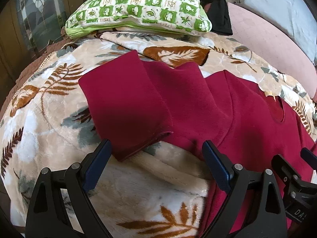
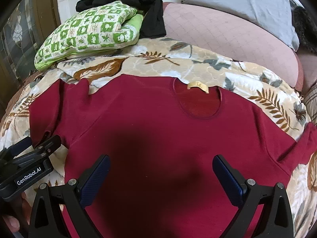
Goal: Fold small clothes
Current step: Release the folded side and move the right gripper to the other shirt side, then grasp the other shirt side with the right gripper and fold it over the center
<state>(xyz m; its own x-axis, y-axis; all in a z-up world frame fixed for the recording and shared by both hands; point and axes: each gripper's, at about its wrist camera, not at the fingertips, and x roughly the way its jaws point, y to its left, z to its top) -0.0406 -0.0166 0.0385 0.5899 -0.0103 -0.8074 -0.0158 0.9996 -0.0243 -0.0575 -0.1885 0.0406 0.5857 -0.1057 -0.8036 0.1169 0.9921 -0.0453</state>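
Observation:
A dark red T-shirt (image 2: 158,130) lies front up and spread flat on a leaf-patterned blanket (image 2: 154,59), neckline and yellow label (image 2: 198,86) toward the far side. Its left sleeve (image 1: 126,107) lies out over the blanket in the left wrist view. My left gripper (image 1: 156,148) is open and empty, its jaws wide apart just before the sleeve's hem. It also shows at the left edge of the right wrist view (image 2: 29,148). My right gripper (image 2: 161,164) is open and empty above the shirt's chest.
A green and white checked cushion (image 2: 89,33) lies at the blanket's far left, with black clothing (image 2: 142,4) behind it. A pink quilted cover (image 2: 227,33) and a grey pillow (image 2: 247,6) lie at the far right.

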